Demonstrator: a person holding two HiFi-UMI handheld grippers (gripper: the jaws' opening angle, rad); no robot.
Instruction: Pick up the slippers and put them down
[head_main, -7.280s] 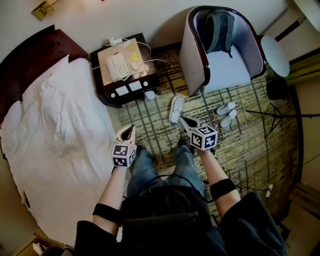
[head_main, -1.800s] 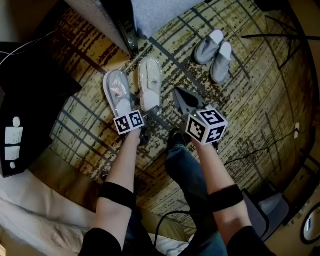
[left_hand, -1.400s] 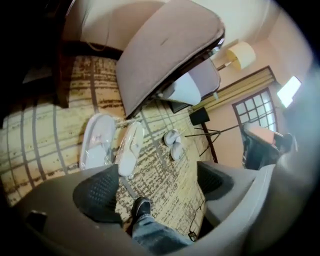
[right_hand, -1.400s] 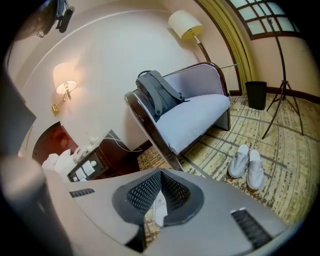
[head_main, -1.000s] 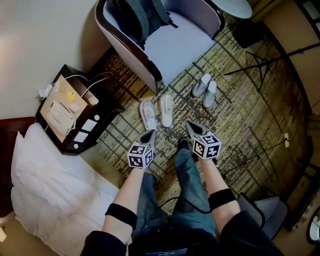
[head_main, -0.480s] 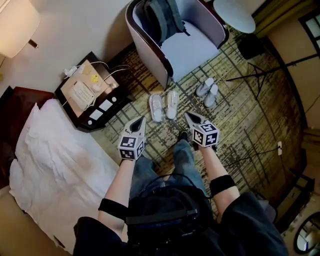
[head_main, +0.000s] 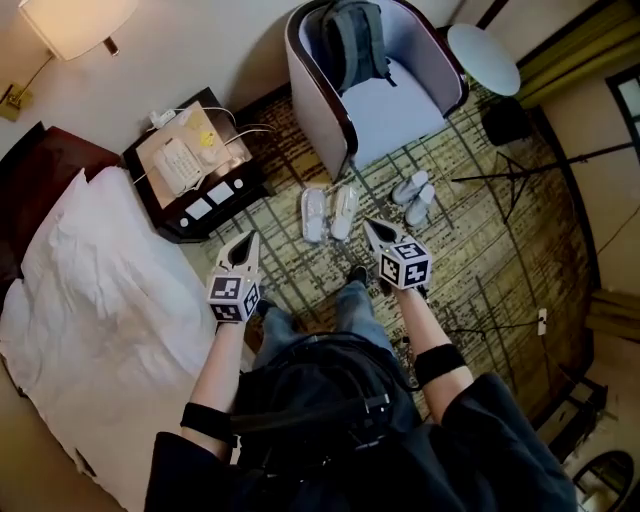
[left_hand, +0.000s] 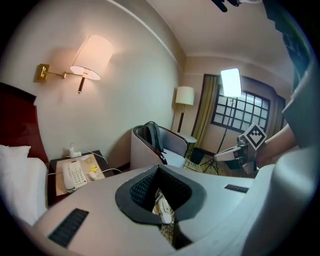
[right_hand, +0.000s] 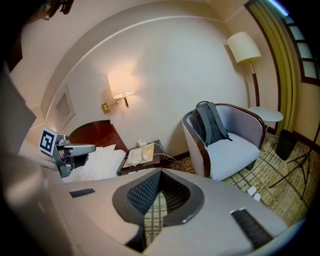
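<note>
Warm wall lamp (head_main: 75, 22), fisheye-warped, corners seemingly dark

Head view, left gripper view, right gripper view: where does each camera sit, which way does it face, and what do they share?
Head view: on the person's head, looking steeply down at the white slippers and bed; arms, legs, left hand-held gripper and right hand-held gripper show.
Left gripper view: rides that gripper, faces the armchair past its shut jaws; the right one shows at right.
Right gripper view: likewise faces the armchair; the left one shows at left.
Shared: all three show the armchair.
</note>
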